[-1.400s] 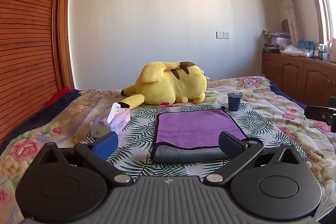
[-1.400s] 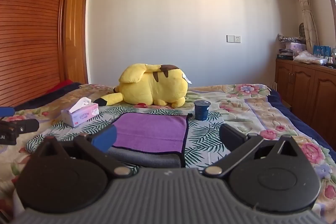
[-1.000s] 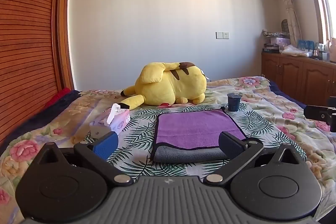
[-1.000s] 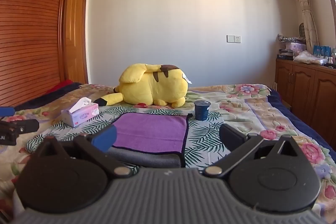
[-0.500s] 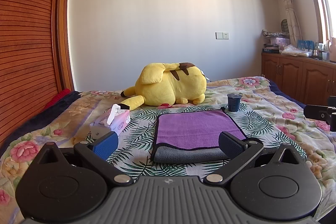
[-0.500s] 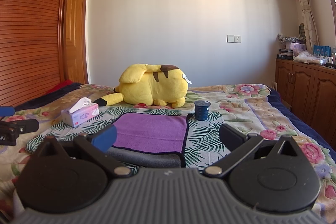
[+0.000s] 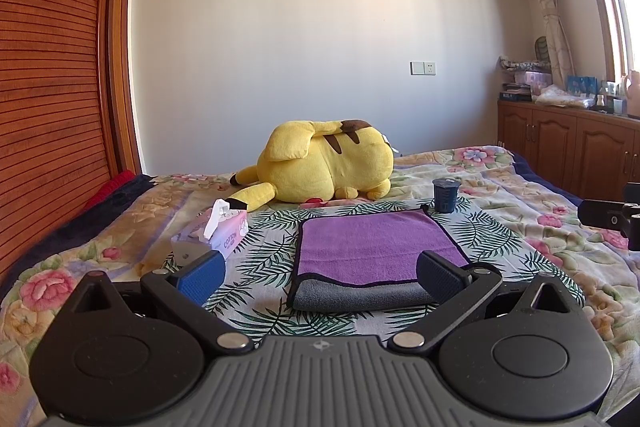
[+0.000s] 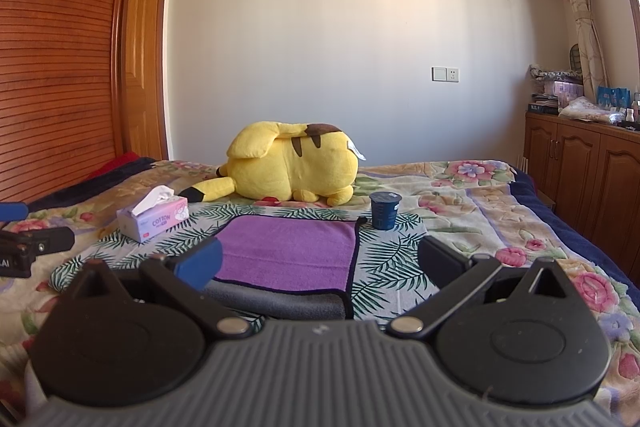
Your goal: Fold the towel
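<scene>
towel [image 7: 370, 251] lies folded just beyond both open claws, untouched.

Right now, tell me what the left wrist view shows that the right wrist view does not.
Only the left wrist view shows the right gripper's black body at its right edge, and the open left gripper. Only the right wrist view shows the wooden door, the left gripper's blue-tipped body at its left edge, and the open right gripper. Both share the folded purple towel, yellow plush, tissue box and dark blue cup.
</scene>
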Motion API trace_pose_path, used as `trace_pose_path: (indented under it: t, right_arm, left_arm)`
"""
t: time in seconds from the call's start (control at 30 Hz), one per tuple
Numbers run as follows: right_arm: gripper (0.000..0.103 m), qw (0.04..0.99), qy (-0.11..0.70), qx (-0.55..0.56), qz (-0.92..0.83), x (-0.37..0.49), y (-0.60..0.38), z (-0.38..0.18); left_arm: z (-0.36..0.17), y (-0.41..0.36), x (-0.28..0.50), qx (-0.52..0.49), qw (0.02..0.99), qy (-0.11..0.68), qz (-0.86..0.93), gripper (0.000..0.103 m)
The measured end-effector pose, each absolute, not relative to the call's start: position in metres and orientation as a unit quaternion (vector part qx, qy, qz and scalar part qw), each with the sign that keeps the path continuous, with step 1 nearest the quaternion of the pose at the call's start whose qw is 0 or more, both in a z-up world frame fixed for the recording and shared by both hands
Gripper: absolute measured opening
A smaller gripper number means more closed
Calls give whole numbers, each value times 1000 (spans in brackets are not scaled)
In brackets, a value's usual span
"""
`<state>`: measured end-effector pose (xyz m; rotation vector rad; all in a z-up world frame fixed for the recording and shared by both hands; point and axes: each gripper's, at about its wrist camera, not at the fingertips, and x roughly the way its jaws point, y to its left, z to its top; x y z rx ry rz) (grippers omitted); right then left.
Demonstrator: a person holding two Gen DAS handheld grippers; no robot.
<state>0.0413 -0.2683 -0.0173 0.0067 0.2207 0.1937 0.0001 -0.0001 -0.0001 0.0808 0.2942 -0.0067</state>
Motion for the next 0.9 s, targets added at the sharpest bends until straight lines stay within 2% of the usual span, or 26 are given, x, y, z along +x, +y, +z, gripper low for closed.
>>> trace_pose_path:
  t: [0.9]
  right_arm:
    - [103, 989, 111, 2, 97, 43, -265, -20]
  left_arm:
    - [0, 0, 0, 42, 988, 146, -3, 87]
